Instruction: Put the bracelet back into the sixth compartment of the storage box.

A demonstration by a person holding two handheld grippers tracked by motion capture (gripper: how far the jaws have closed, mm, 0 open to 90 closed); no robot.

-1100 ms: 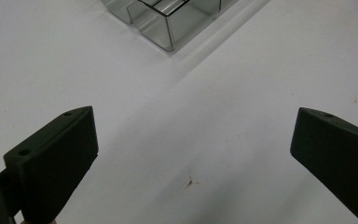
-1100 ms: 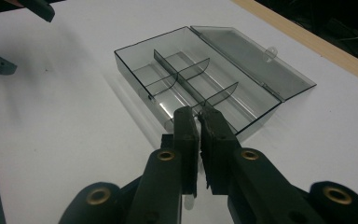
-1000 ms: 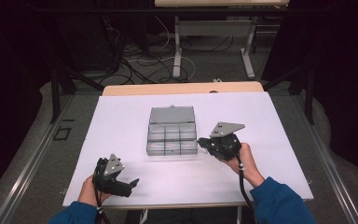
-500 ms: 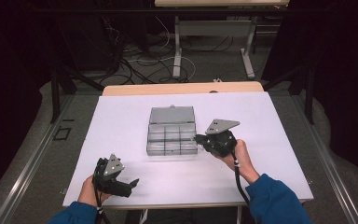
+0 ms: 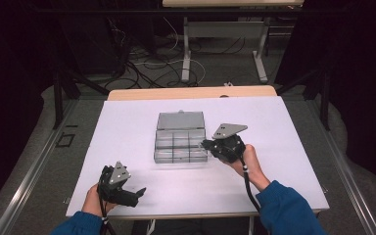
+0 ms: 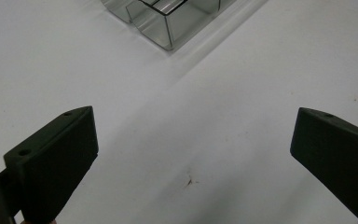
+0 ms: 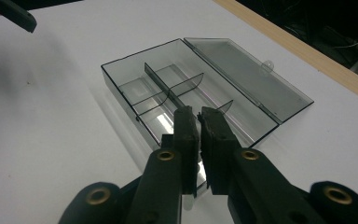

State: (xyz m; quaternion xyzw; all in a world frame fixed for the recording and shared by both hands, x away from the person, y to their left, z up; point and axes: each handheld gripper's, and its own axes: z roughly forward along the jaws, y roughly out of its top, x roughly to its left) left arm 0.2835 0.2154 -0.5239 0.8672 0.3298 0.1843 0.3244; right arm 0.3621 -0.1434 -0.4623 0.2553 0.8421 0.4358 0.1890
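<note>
Right gripper (image 5: 206,145) has edged left to the open compartment box (image 5: 180,145) mid-table, jaws nearly closed, empty. Left gripper (image 5: 138,192) idles wide open. We approach gently, steadying the box.

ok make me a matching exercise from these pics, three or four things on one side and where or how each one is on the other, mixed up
Things
1. left gripper
2. right gripper
3. lid of the clear box
4. paper sheet

States or places
a. folded open, lying flat behind the compartments
b. jaws nearly together, at the box's right end
c. covers the tabletop, white
d. jaws wide apart, near the table's front edge

Pairs: 1-d, 2-b, 3-a, 4-c
</note>
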